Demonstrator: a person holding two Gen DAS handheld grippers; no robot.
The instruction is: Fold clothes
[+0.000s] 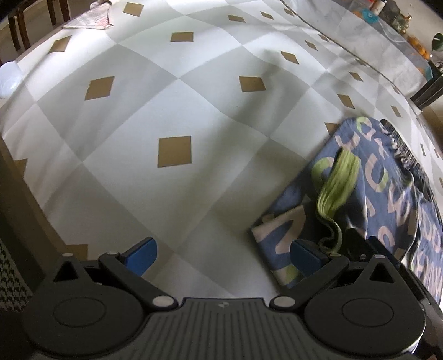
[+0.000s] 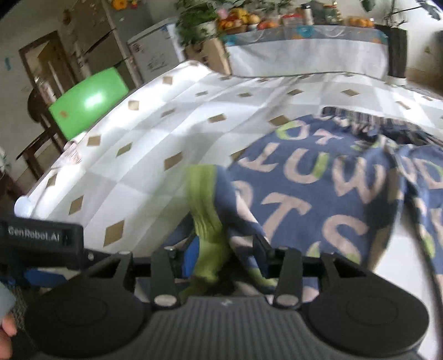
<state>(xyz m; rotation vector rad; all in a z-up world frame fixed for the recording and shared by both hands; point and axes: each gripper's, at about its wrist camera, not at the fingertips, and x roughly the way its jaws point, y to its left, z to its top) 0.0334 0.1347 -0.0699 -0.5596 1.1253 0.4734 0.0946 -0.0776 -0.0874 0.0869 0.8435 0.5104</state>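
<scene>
Your tabletop (image 1: 193,116) is the largest thing here, spread with a white and grey checked cloth dotted with tan diamonds. No container sits on the part you can see. The blue garment (image 2: 318,193) with pale and green lettering lies at the right side of the tabletop, partly bunched, its green cuff (image 2: 206,221) lifted at the near edge. Beyond the far edge a second table (image 2: 304,52) carries fruit, jars and plants, too blurred to tell what holds what. A green chair back (image 2: 88,99) stands off the left edge. A folded paper (image 1: 91,19) lies at the far left corner.

Your right gripper (image 2: 225,252) has the cuff and blue fabric between its fingers; whether the pads press it you cannot tell. Your left gripper (image 1: 221,254) has its fingers spread wide over bare cloth, the right blue fingertip (image 1: 306,256) just at the garment's edge, grasping nothing.
</scene>
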